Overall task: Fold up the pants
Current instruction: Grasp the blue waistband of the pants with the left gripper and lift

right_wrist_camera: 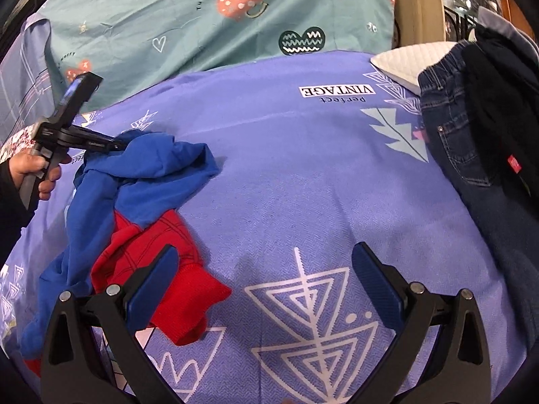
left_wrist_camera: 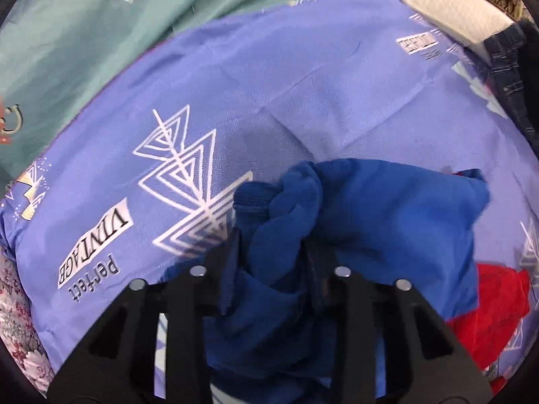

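Observation:
The blue and red pants [right_wrist_camera: 141, 181] lie crumpled on the purple patterned bedsheet [right_wrist_camera: 303, 185] at the left. My left gripper [left_wrist_camera: 269, 235] is shut on a bunched blue part of the pants [left_wrist_camera: 370, 208] and lifts it off the sheet; it also shows in the right wrist view [right_wrist_camera: 116, 144], held by a hand. The red cuff [right_wrist_camera: 188, 296] lies under my right gripper's left finger. My right gripper [right_wrist_camera: 264, 262] is open and empty above the sheet, just right of the red cuff.
Dark blue jeans [right_wrist_camera: 454, 128] and a black garment [right_wrist_camera: 498, 101] lie at the right edge over a white pillow [right_wrist_camera: 404, 60]. A teal blanket with hearts [right_wrist_camera: 202, 17] covers the far side. Bare sheet lies between the pants and the jeans.

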`<action>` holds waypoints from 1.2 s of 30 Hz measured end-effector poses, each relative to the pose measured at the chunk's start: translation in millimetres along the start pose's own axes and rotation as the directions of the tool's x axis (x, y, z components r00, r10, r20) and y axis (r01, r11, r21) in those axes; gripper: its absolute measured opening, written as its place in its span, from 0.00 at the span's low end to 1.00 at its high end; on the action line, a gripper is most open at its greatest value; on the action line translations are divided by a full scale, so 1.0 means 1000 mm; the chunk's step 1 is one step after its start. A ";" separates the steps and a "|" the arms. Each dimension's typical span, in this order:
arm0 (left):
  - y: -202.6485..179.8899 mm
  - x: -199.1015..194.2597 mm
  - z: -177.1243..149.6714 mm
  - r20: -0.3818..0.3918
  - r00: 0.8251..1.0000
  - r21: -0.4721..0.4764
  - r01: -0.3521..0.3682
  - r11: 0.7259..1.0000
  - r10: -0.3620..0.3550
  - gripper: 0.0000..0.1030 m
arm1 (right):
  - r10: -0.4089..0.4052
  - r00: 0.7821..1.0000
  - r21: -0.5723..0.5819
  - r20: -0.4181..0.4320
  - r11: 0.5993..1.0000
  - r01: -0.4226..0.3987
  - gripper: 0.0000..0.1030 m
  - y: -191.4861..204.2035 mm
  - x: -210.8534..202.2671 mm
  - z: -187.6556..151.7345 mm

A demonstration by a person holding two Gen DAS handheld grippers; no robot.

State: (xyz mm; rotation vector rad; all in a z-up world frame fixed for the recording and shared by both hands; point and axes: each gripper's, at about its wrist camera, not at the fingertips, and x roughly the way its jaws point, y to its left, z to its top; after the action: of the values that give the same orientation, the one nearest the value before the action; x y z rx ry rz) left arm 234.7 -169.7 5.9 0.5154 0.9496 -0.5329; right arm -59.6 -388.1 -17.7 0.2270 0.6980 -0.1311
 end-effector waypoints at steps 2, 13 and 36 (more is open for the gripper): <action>0.008 -0.026 -0.011 0.049 0.999 -0.036 0.008 0.999 -0.007 0.26 | 0.011 1.000 -0.013 0.008 1.000 -0.011 0.99 0.002 -0.002 0.001; 0.076 -0.261 -0.121 0.434 0.893 -0.344 0.046 0.938 0.115 0.23 | 0.015 0.995 -0.252 -0.095 0.967 -0.038 0.99 0.055 0.011 -0.004; 0.094 -0.240 -0.329 0.233 0.971 -0.454 0.067 0.888 0.046 0.43 | -0.112 0.963 -0.024 -0.245 0.994 0.109 0.46 -0.089 0.036 0.076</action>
State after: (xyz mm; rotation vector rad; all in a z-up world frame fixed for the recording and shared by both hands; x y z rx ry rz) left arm -22.6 153.6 68.6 0.0139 0.8119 -0.3502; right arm -2.7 -494.6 0.6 0.1960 0.9595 -0.2082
